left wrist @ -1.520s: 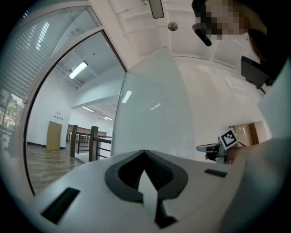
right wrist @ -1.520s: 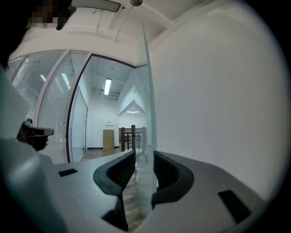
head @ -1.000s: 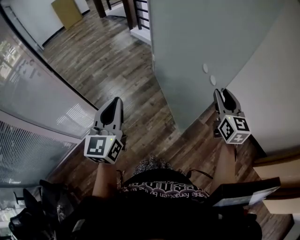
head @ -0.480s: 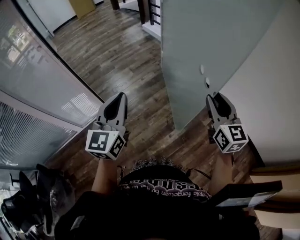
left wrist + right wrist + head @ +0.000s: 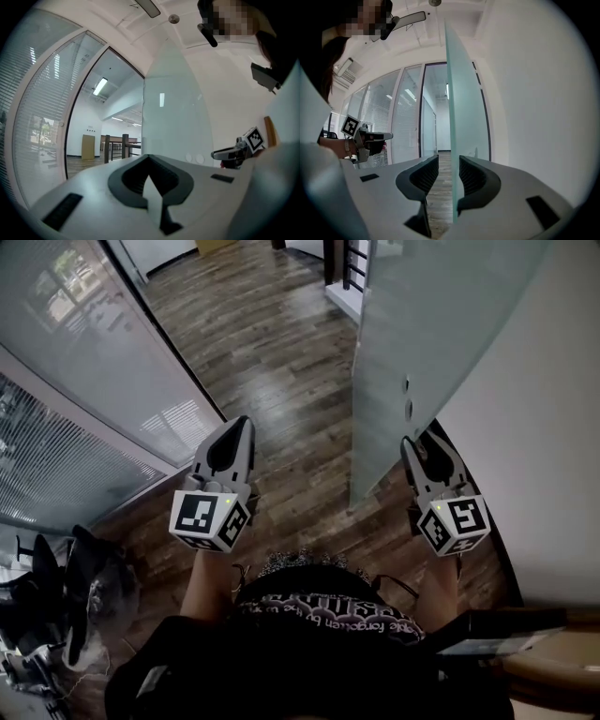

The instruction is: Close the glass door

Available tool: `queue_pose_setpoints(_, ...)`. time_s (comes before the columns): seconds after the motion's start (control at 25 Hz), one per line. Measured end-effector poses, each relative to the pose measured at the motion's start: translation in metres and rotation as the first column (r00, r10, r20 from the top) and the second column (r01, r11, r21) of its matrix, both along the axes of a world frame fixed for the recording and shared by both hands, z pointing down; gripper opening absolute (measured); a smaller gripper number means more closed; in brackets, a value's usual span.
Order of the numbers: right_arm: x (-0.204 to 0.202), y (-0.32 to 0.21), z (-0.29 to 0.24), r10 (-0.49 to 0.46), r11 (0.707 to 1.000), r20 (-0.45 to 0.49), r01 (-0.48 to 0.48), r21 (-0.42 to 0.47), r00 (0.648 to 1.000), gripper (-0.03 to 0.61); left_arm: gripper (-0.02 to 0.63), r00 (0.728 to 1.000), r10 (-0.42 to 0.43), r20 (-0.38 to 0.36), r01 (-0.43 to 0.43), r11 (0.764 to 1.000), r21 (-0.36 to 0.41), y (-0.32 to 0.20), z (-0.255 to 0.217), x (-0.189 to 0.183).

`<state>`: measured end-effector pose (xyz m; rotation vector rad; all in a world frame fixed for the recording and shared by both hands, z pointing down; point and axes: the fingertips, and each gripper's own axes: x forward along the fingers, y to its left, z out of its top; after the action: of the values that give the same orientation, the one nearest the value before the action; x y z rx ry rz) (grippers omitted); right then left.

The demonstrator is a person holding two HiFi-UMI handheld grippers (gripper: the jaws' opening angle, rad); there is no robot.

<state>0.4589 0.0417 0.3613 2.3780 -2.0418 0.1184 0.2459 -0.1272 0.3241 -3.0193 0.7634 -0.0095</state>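
Note:
The frosted glass door (image 5: 412, 324) stands ajar at centre right in the head view, its free edge running down toward the floor. My right gripper (image 5: 427, 444) is open beside the door's lower part. In the right gripper view, the door's thin edge (image 5: 450, 93) runs between the two jaws of this gripper (image 5: 449, 159); the right-hand jaw lies close against the glass and a gap shows on the other side. My left gripper (image 5: 232, 432) hovers over the wood floor, left of the door and apart from it. Its jaws (image 5: 150, 158) are shut on nothing. The door (image 5: 173, 126) fills the left gripper view ahead.
A fixed glass partition with blinds (image 5: 84, 381) runs along the left. A white wall (image 5: 544, 427) closes the right side. Two round fittings (image 5: 407, 397) sit on the door. A dark railing (image 5: 347, 259) stands beyond. Black chairs (image 5: 56, 587) crowd the lower left.
The view has turned, so the door now shows more edge-on. My right gripper has come closer to the door's edge. The left gripper keeps about the same place.

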Motion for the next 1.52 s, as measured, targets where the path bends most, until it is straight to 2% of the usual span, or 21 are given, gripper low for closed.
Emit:
queue_pose_setpoints(0.16,-0.019,-0.014,-0.002,-0.08,0.997,0.016,0.079,0.017,0.997,0.121,-0.002,0.998,-0.059,0.006,0.059,0.998,-0.002,-0.002,0.001,-0.021)
queue_pose_setpoints(0.36,-0.043,-0.04,-0.004,-0.161,0.987,-0.009,0.161,0.012,0.987,0.122,-0.002,0.991,-0.136,0.015,0.136,0.991,-0.02,-0.012,0.006,-0.048)
queue_pose_setpoints(0.8,-0.097,-0.099,-0.004,-0.313,0.95,-0.045,0.313,0.0,0.949,0.123,-0.002,0.948,-0.318,0.02,0.318,0.948,-0.019,-0.031,0.005,-0.121)
queue_pose_setpoints(1.04,-0.123,-0.134,-0.002,-0.356,0.934,-0.063,0.357,-0.003,0.932,0.123,-0.002,0.911,-0.411,0.03,0.412,0.911,-0.02,-0.034,0.011,-0.163)
queue_pose_setpoints(1.32,-0.153,-0.17,-0.003,-0.418,0.908,-0.07,0.419,-0.001,0.906,0.123,-0.002,0.88,-0.473,0.03,0.474,0.88,-0.034,-0.046,0.017,-0.198)
queue_pose_setpoints(1.52,-0.13,-0.19,-0.004,-0.374,0.927,-0.064,0.375,0.01,0.925,0.123,-0.002,0.867,-0.498,0.019,0.498,0.867,-0.02,-0.059,0.012,-0.214)
